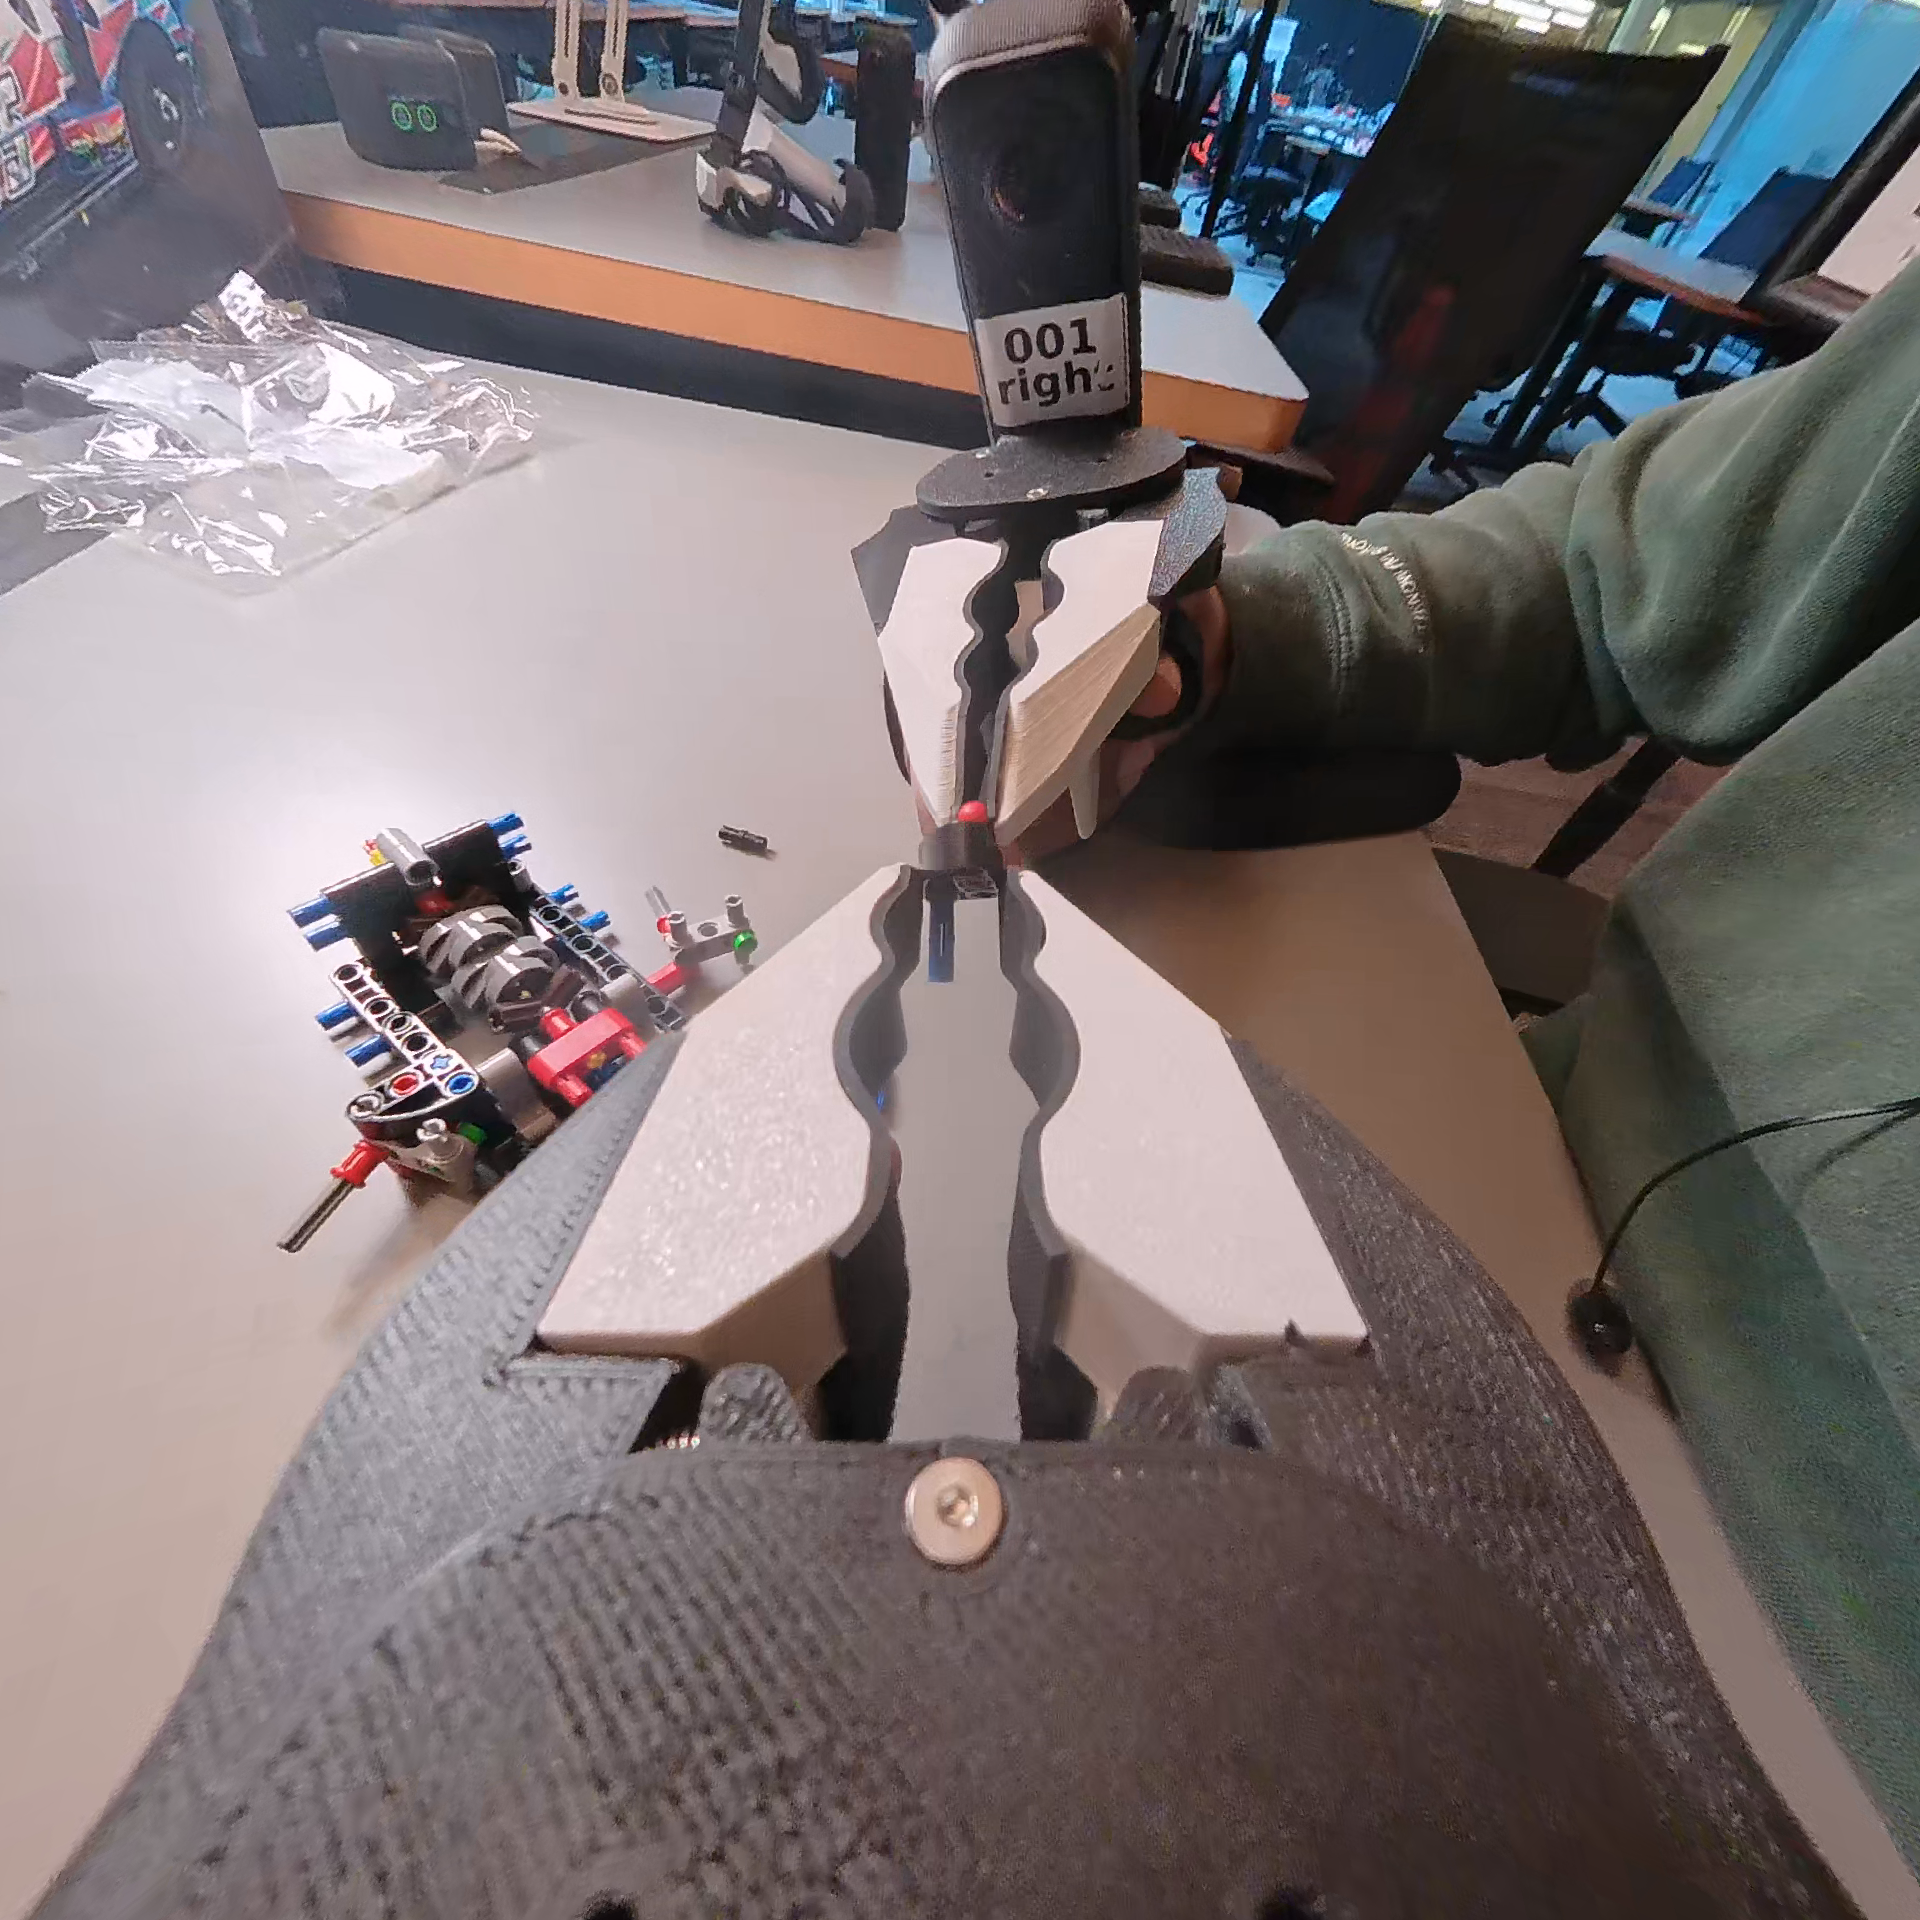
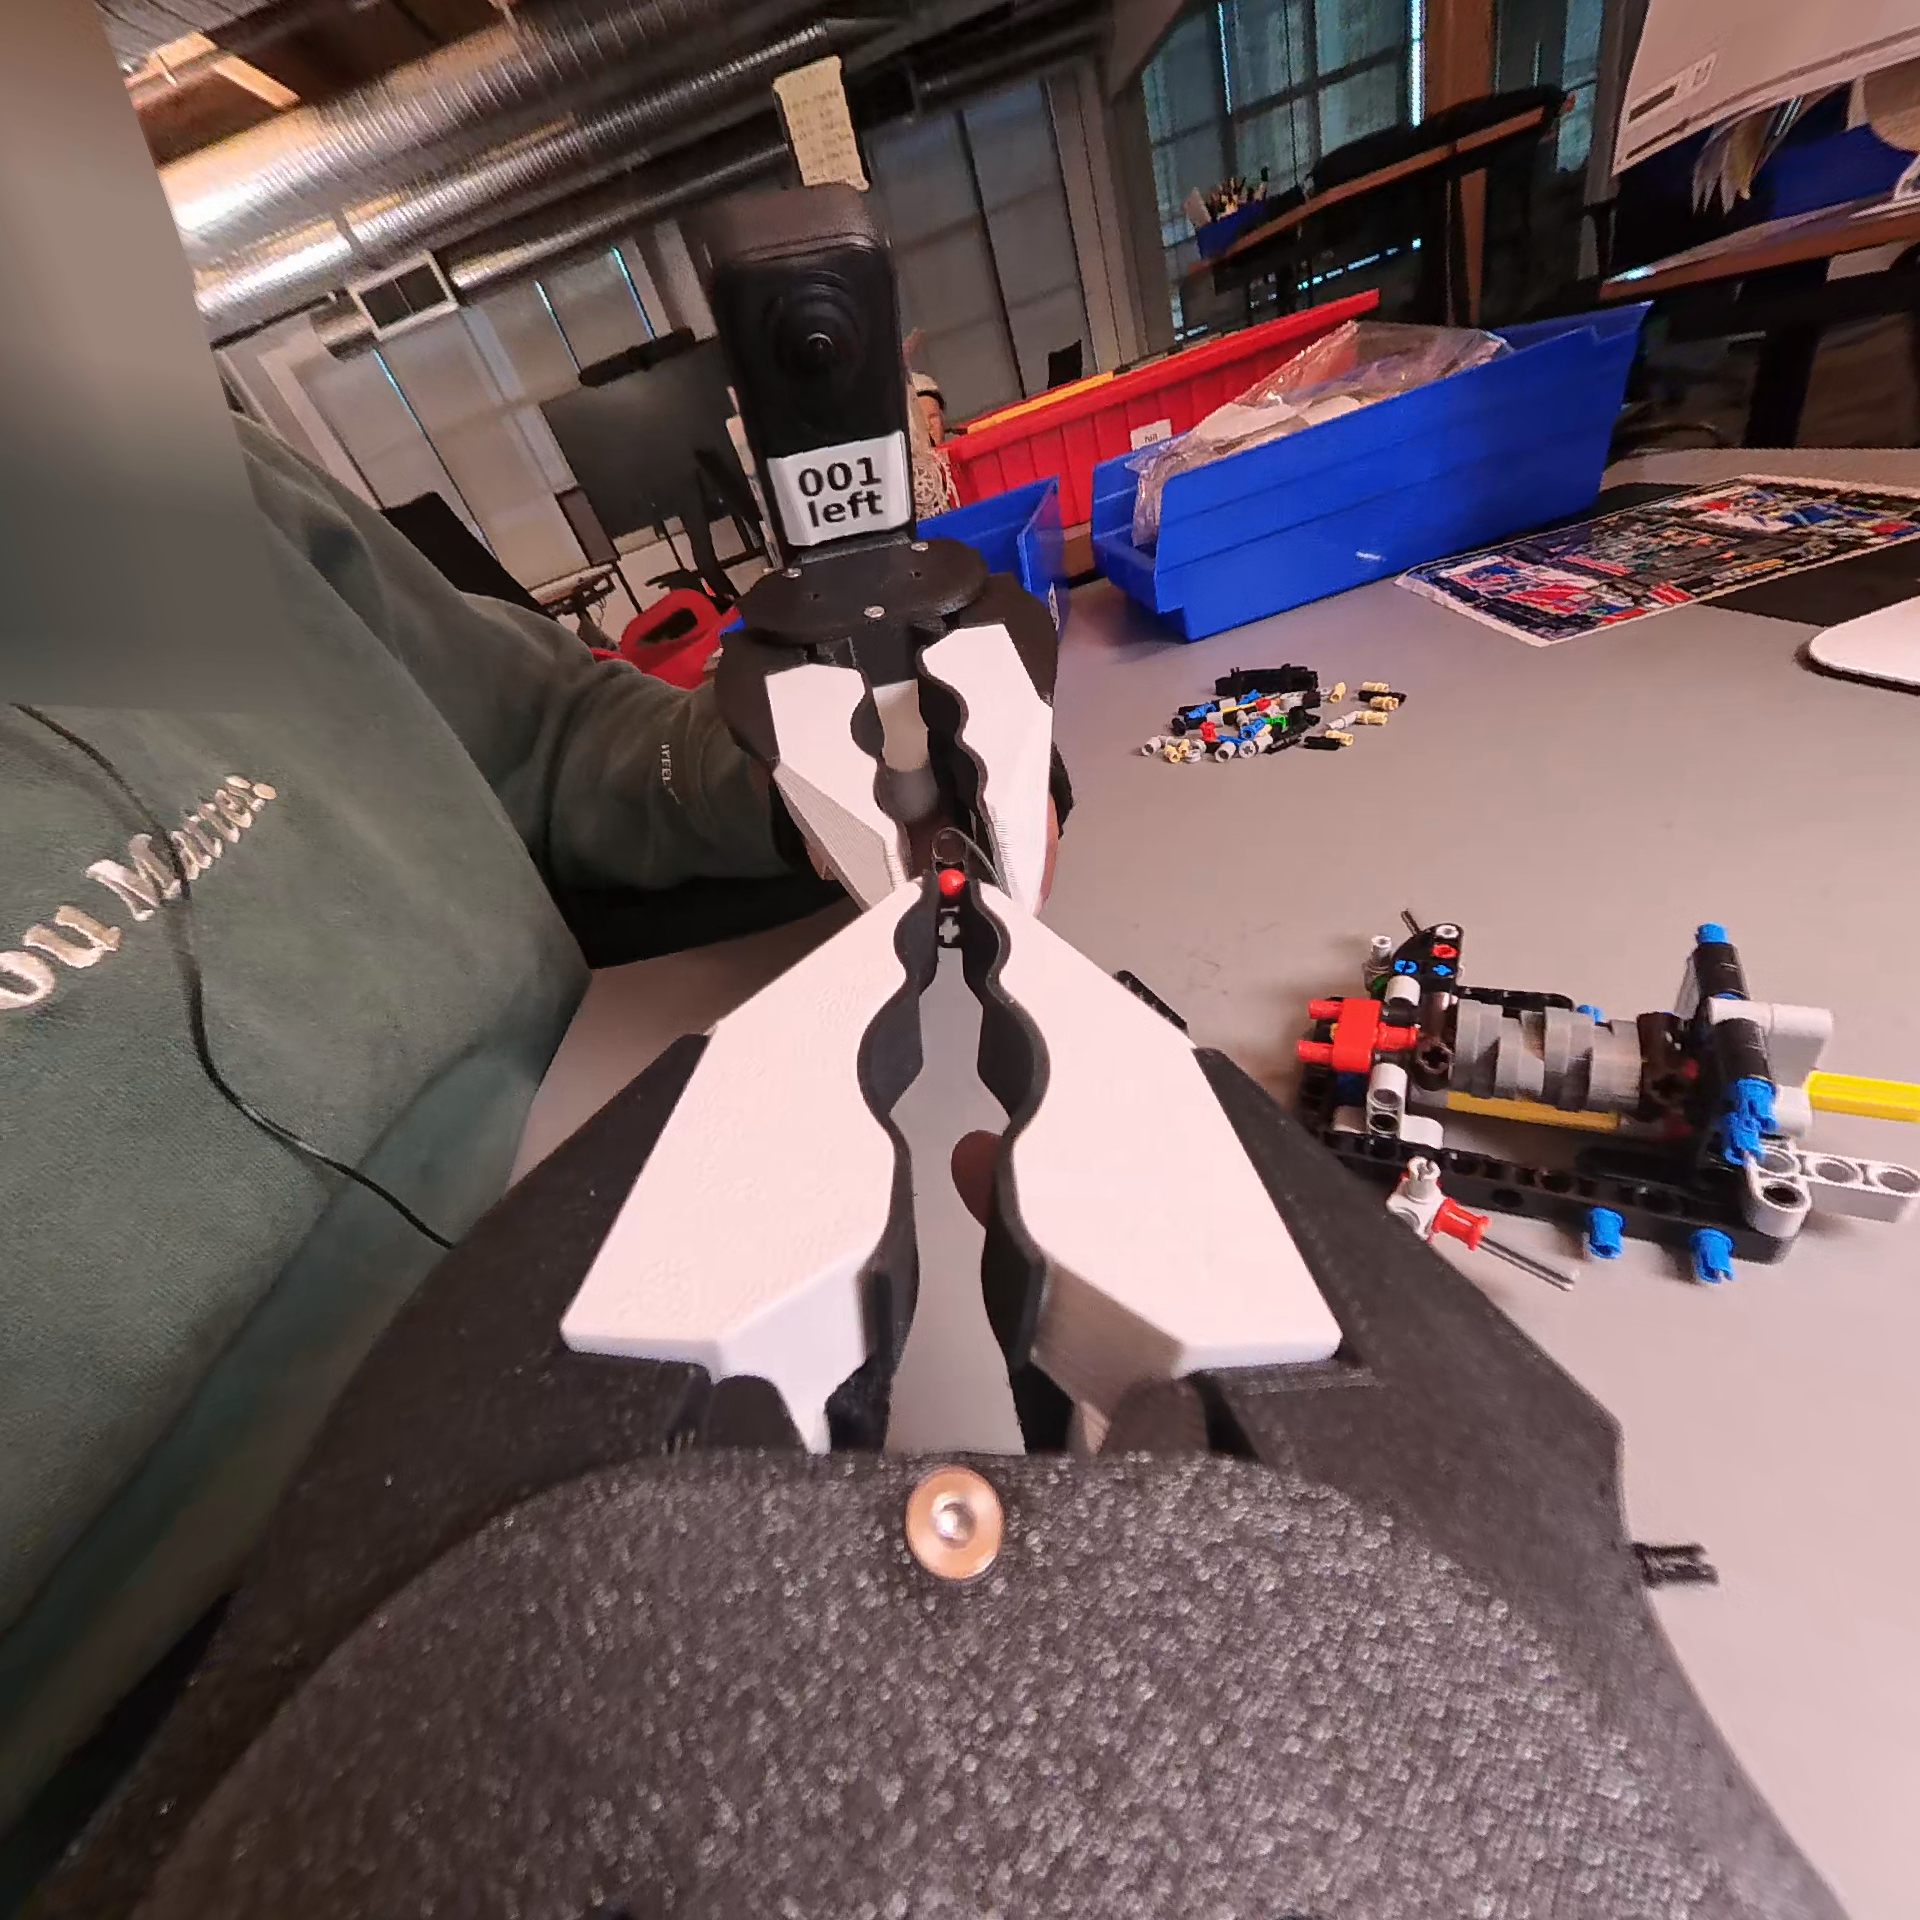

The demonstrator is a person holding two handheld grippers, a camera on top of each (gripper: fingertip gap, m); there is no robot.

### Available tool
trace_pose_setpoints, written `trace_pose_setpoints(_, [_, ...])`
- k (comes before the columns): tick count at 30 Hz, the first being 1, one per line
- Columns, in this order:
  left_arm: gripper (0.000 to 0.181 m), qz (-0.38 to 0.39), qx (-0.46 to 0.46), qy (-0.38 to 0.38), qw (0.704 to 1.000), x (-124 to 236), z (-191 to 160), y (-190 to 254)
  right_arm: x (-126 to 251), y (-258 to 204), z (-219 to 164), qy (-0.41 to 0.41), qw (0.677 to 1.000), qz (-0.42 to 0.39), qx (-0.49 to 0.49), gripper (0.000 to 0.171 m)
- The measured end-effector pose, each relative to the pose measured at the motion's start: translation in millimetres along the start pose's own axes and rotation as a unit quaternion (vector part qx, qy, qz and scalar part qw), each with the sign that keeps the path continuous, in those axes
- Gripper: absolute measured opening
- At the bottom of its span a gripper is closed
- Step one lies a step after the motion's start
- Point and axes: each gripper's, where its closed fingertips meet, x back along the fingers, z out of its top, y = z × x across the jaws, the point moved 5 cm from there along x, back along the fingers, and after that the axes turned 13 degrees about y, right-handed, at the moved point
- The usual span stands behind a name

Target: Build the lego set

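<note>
My two grippers meet tip to tip above the grey table. In the left wrist view my left gripper [image 1: 961, 885] is shut on a small black connector with a blue pin [image 1: 940, 940]. Facing it, my right gripper [image 1: 969, 826] is shut on a small black piece with a red knob [image 1: 971, 811]. The two pieces touch or nearly touch. In the right wrist view my right gripper [image 2: 951, 906] holds the red-knobbed piece [image 2: 950, 884] against the left gripper [image 2: 943, 854]. The part-built lego assembly [image 1: 468, 997] lies on the table, also in the right wrist view [image 2: 1579, 1070].
A loose black pin [image 1: 746, 837] and a small grey sub-part [image 1: 707, 935] lie near the assembly. A pile of small pieces [image 2: 1268, 717], blue bins [image 2: 1371, 488], a red bin [image 2: 1143, 416] and the instruction booklet [image 2: 1662, 561] stand farther back. Empty plastic bags [image 1: 239, 416] lie far left. Both grippers' tips are close together, under 4 cm apart.
</note>
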Motion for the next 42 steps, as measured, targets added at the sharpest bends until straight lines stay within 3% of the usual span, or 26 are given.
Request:
trace_pose_setpoints(7, [0.014,-0.020,0.043,0.034,0.998,2,5,2,4,-2,4,0.005,1.000,0.015,0.000,0.001])
trace_pose_setpoints(11, [0.014,-0.026,0.041,0.016,0.999,2,-1,2,5,-2,-3,-0.031,0.999,0.014,0.018,0.001])
trace_pose_setpoints(15, [0.014,-0.034,0.042,0.013,0.998,3,-1,3,5,-4,0,-0.024,0.999,0.005,0.038,0.010])
trace_pose_setpoints(25, [0.013,-0.040,0.049,0.006,0.998,1,-3,5,2,-7,-3,-0.037,0.999,0.015,0.034,0.003])
trace_pose_setpoints(27, [0.023,-0.037,0.053,0.011,0.998,2,-2,3,0,-8,-4,-0.039,0.998,0.016,0.038,0.003])
trace_pose_setpoints(31, [0.013,-0.044,0.038,0.004,0.998,1,-3,6,-3,-10,-5,-0.044,0.998,0.018,0.049,0.002])
trace_pose_setpoints(42, [0.014,-0.031,0.015,0.090,0.995,1,13,12,3,-15,9,0.003,0.998,0.040,0.046,0.002])
